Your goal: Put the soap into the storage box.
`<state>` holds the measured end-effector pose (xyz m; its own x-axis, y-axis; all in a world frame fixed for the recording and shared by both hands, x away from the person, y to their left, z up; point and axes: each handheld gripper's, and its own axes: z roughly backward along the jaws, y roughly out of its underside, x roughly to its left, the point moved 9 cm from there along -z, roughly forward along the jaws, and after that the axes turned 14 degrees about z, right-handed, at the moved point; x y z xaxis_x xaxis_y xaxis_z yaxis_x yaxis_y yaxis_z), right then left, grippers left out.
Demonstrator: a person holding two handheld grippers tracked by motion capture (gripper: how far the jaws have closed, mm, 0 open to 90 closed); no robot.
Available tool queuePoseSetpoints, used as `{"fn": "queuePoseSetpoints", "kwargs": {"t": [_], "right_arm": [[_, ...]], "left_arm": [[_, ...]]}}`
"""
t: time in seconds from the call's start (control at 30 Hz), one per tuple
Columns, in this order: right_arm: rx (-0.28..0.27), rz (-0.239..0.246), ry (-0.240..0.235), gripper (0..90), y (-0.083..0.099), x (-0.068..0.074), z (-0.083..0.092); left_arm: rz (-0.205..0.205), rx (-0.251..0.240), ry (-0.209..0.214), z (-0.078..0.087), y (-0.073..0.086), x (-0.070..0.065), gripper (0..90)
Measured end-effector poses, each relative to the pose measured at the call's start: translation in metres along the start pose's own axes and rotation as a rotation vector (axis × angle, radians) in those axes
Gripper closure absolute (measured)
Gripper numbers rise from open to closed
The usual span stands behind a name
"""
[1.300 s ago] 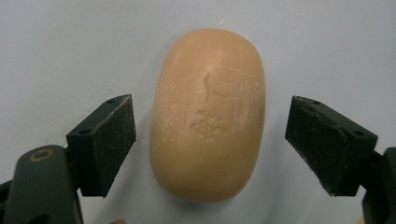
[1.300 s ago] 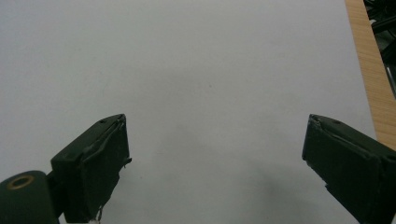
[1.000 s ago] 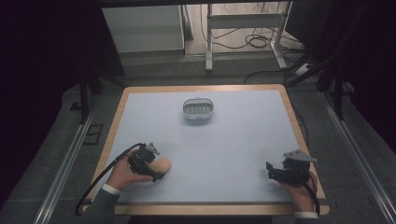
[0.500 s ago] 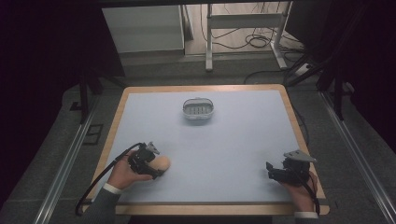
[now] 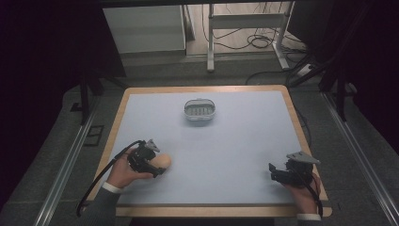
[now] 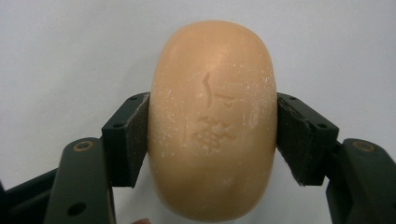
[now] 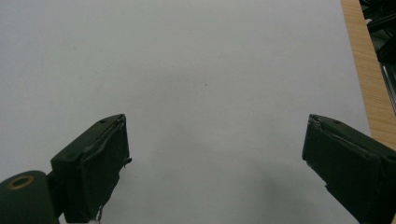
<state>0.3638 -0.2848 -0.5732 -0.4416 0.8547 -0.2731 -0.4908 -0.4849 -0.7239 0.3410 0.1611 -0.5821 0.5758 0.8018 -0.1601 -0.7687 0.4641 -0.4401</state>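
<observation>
Well short of the soap dish (image 5: 200,111) on the tabletop (image 5: 235,141): soap bar (image 6: 212,121) clamped in left tongs (image 5: 151,162), undelivered; right tongs (image 7: 215,170) apart, idle.

Waxy, matt peach soap bar (image 6: 212,121) with pale powdery scuffs and a stamped mark, pinched between the left gripper (image 6: 212,140)'s matt black plastic pads. Smooth, matt pale blue-grey table (image 7: 196,70) top beneath the right gripper (image 7: 215,154), edged in light wood. Ahead, translucent grey plastic soap dish (image 5: 200,111).
</observation>
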Motion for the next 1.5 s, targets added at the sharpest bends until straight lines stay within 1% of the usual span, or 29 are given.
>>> {"fn": "queuePoseSetpoints", "kwargs": {"t": [0.33, 0.67, 0.97, 1.1, 1.27, 1.5], "right_arm": [[0.004, 0.001, 0.0, 7.3, 0.001, 0.0, -0.001], [0.007, 0.002, 0.002, 7.3, 0.002, -0.001, -0.001], [0.006, 0.0, 0.004, 7.3, 0.002, -0.001, 0.0], [0.003, -0.001, 0.005, 7.3, 0.001, -0.002, 0.0], [-0.005, 0.002, 0.006, 7.3, 0.0, -0.002, 0.001], [-0.013, 0.001, -0.001, 7.3, -0.001, -0.001, 0.002]], "left_arm": [[-0.013, -0.001, 0.004, 0.001, -0.008, -0.002, 32.5], [-0.026, -0.005, 0.016, 0.003, -0.016, -0.005, 32.5], [-0.03, -0.011, 0.021, 0.005, -0.024, -0.005, 32.4], [-0.026, -0.015, 0.029, 0.005, -0.027, -0.005, 32.4], [-0.029, -0.014, 0.025, 0.005, -0.029, -0.004, 32.5], [-0.018, -0.021, 0.017, 0.006, -0.035, -0.002, 32.5]]}}
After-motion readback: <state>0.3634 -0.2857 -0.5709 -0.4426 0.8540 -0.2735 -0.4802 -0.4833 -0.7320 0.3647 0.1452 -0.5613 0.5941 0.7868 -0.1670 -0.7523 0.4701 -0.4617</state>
